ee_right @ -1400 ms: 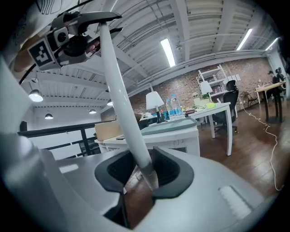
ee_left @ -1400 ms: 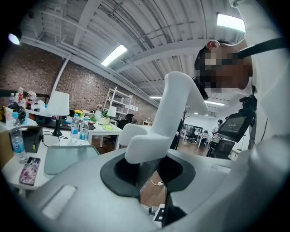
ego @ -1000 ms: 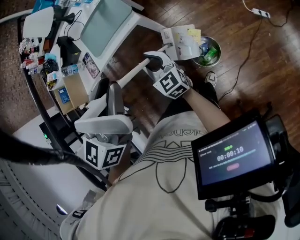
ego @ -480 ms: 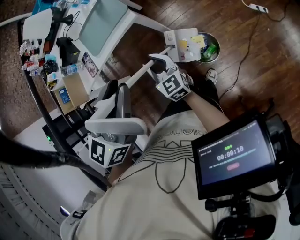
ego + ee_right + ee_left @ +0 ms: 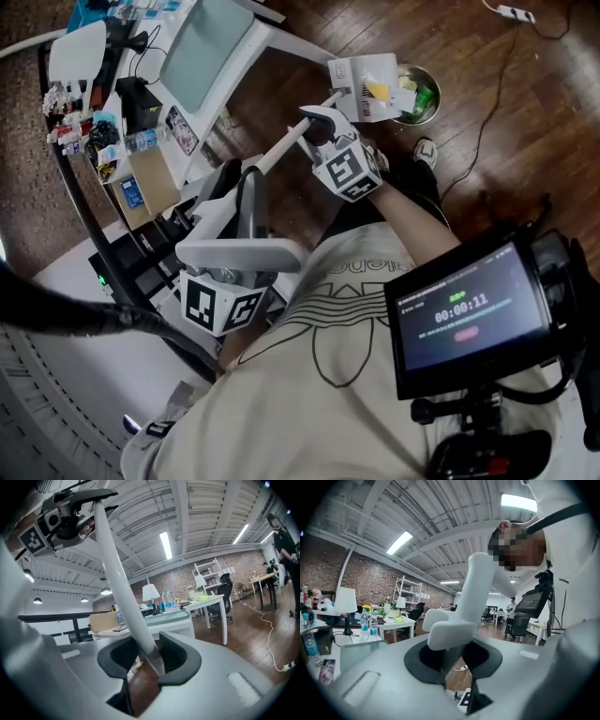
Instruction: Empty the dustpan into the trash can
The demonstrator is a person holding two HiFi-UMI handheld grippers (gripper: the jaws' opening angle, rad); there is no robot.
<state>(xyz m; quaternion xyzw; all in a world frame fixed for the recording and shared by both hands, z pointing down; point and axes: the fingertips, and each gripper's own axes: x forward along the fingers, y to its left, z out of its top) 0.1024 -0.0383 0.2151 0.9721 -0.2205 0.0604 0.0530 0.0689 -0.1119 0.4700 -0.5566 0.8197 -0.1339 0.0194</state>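
Observation:
A white long-handled dustpan (image 5: 364,77) hangs tilted at the rim of a round metal trash can (image 5: 418,94) that has green and pale litter in it. A yellow scrap lies in the pan. Its white pole (image 5: 281,145) runs down-left to the handle. My right gripper (image 5: 315,122) is shut on the pole (image 5: 123,590) just below the pan. My left gripper (image 5: 247,192) is shut on the handle's thick white end (image 5: 454,623), nearer my body. In the right gripper view the left gripper (image 5: 70,522) shows at the pole's far end.
A white desk (image 5: 272,42) with a grey-green mat stands left of the pole, with a lamp (image 5: 77,45), bottles and a cardboard box (image 5: 150,183) beside it. A cable (image 5: 497,103) trails over the wooden floor. A screen (image 5: 464,314) rides at my chest.
Both grippers have sunk a little with the dustpan, and the left one has shifted right in the picture. The yellow scrap lies lower in the pan.

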